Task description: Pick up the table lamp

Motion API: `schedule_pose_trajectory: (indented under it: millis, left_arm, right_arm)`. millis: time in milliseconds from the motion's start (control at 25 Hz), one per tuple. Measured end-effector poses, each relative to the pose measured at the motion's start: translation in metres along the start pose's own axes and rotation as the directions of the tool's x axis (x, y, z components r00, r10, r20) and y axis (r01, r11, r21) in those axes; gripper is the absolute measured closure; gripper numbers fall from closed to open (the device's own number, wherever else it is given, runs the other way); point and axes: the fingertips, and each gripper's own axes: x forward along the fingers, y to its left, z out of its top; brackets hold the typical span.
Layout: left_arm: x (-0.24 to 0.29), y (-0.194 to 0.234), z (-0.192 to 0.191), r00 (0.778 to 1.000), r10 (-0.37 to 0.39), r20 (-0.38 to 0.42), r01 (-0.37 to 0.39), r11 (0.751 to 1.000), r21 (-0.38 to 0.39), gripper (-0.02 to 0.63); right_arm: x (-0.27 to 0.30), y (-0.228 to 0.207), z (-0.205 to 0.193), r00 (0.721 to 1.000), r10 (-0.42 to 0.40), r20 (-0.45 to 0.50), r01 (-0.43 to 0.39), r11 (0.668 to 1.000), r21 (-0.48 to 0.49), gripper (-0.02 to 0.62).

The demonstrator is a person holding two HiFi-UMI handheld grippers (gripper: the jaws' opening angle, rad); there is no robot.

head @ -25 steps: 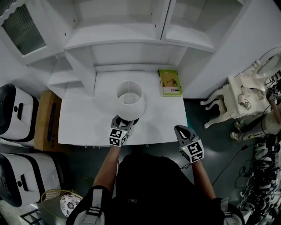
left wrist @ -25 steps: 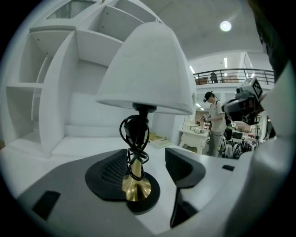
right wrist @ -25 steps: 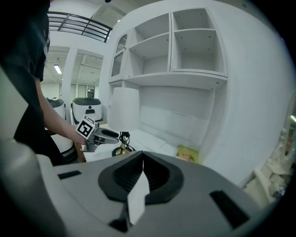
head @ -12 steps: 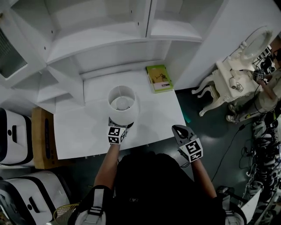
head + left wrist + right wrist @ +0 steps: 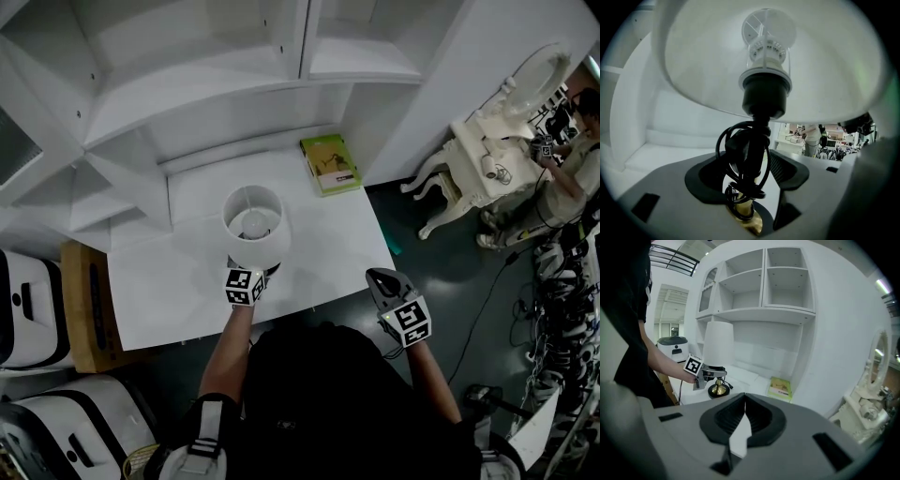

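Observation:
The table lamp has a white shade (image 5: 255,225), a black socket (image 5: 766,91), a black cord wound round its stem (image 5: 749,157) and a brass base (image 5: 745,218). It stands upright near the front of the white table (image 5: 169,281). My left gripper (image 5: 254,270) reaches in under the shade. Its jaws stand wide open on either side of the corded stem (image 5: 717,380), just above the base, and the pads do not press on it. My right gripper (image 5: 380,278) hangs off the table's right front corner, shut and empty.
A green book (image 5: 329,164) lies at the table's back right. White shelves (image 5: 216,84) rise behind the table. Two white bins (image 5: 28,309) stand at left. At right are an ornate white dressing table (image 5: 478,159), a person (image 5: 572,169) and cables on the floor.
My left gripper has slid further under the lamp shade, so only its marker cube shows from above now. The right gripper has stayed in place.

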Motion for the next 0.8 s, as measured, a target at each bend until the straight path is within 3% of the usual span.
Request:
schedule_pose_trajectory:
  millis: [240, 800]
  left_arm:
    - [0.003, 0.003, 0.005, 1.0, 0.014, 0.02, -0.013, 1.0, -0.006, 0.401]
    - [0.004, 0.006, 0.013, 0.997, 0.055, 0.054, -0.055, 0.998, 0.005, 0.428]
  right_arm:
    - [0.0, -0.003, -0.007, 1.0, -0.006, -0.022, 0.006, 1.0, 0.008, 0.586]
    - [0.006, -0.003, -0.007, 0.999, 0.009, -0.03, -0.009, 1.0, -0.003, 0.586]
